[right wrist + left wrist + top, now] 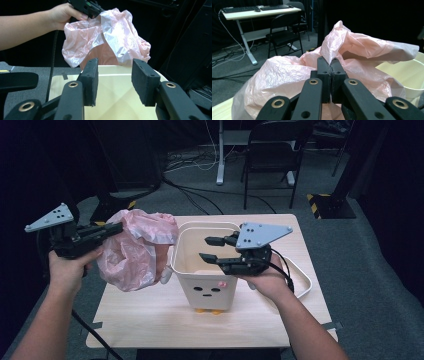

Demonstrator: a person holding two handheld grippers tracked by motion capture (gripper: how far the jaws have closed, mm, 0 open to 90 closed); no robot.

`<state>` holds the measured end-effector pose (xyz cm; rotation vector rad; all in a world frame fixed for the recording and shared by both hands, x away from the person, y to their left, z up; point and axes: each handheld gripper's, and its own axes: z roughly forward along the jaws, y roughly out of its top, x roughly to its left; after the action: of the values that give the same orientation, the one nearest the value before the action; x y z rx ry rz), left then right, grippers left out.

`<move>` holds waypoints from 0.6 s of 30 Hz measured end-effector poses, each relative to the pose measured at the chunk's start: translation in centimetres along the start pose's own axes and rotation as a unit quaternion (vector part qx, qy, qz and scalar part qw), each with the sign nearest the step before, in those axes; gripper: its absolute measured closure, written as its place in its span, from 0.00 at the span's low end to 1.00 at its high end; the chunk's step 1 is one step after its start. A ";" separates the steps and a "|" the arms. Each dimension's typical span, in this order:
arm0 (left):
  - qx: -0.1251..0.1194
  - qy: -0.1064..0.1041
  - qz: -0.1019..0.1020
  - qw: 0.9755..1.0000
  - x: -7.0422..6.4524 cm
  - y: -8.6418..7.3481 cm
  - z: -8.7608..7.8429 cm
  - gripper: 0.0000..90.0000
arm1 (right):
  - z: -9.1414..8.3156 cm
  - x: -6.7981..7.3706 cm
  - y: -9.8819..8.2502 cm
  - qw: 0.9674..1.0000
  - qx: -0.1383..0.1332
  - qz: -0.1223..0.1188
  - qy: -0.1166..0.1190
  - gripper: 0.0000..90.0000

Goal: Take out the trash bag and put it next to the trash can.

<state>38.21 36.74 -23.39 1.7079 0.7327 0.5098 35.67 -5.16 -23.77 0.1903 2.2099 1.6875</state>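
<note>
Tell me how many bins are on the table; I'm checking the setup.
1: a cream bin with a face stands mid-table, beside the pink bag. A white rim right of it could be another item.

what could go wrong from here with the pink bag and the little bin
1. The left tongs pinch only a thin fold of the pink bag, so the film could slip or tear when pulled.
2. The bag hangs bunched beside the cream bin, its mouth not spread, so it may drop in crumpled.
3. The right tongs are open over the bin, holding nothing, so a tug might tip the unheld bin.
</note>
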 end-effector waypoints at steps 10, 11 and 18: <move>0.021 0.003 -0.006 1.000 0.7 -1.7 2.0 0.98 | -1.7 0.2 -1.7 1.000 0.000 0.011 -0.025 0.63; 0.021 0.003 -0.009 1.000 0.8 -2.0 2.2 0.98 | -1.9 0.2 -1.8 1.000 -0.001 0.011 -0.028 0.63; 0.032 0.003 -0.023 0.999 1.4 -4.2 3.6 0.98 | -3.1 0.7 -2.8 0.999 0.002 0.006 -0.054 0.63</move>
<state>40.74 35.88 -28.37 1.7447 0.7994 0.4646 34.18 -8.57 -25.91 0.2898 2.1373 1.6392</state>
